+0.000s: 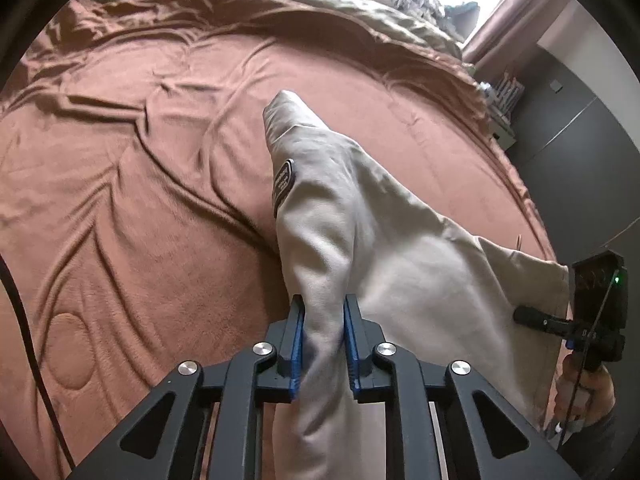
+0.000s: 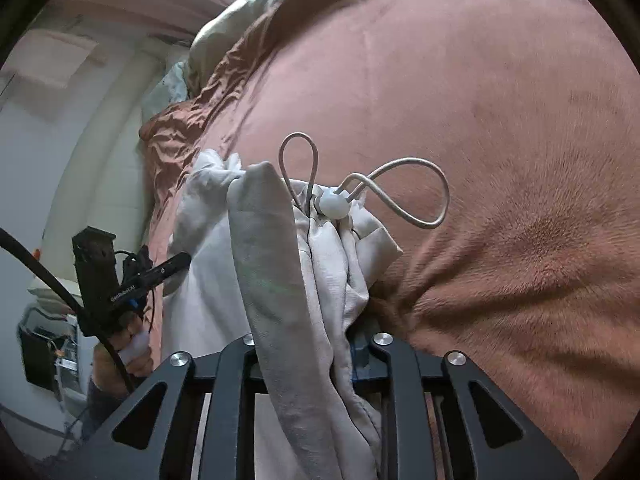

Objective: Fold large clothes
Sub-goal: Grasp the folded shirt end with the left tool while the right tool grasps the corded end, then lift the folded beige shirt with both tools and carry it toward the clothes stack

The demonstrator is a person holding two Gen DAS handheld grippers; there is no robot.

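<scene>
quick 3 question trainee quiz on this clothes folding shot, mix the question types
1. True or false: the left tool is shut on the beige garment.
2. Which surface lies under the garment? A) rust-brown blanket B) wooden table C) tiled floor
3. Fill in: near the right tool, a looped drawcord runs through a white ____.

Key
1. True: blue pads press the cloth from both sides.
2. A
3. toggle (round cord stopper)
</scene>
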